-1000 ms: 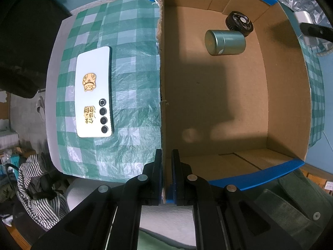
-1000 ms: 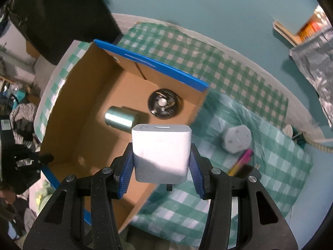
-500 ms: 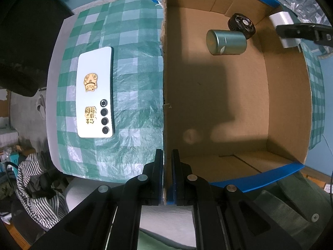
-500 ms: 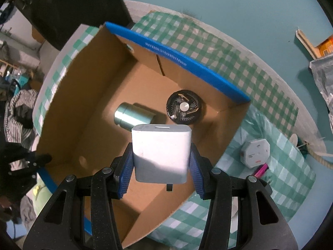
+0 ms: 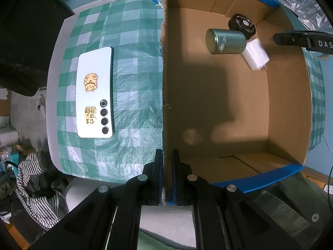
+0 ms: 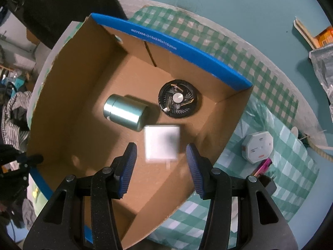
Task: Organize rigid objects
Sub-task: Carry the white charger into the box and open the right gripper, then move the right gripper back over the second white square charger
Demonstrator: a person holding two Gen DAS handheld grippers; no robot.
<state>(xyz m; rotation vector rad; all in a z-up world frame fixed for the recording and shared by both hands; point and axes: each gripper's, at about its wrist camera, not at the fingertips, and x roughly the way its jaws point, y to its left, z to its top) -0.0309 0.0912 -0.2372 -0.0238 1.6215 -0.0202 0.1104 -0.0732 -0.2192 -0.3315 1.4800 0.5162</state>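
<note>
Two things already lie inside the brown cardboard box (image 6: 68, 112): a green metal tin (image 6: 124, 112) on its side and a black round fan (image 6: 178, 101). Right gripper (image 6: 161, 166) gapes wide, empty; the blurred white square charger (image 6: 162, 143) sits just beyond its fingers, beside the tin. Left gripper (image 5: 167, 174) pinches the box wall, a white phone (image 5: 96, 92) lying outside on green checked cloth (image 5: 135, 41)

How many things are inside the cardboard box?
3. A metal can lies on its side, a black fan lies toward the far corner, and a blurred white charger is below the open right gripper.
</note>
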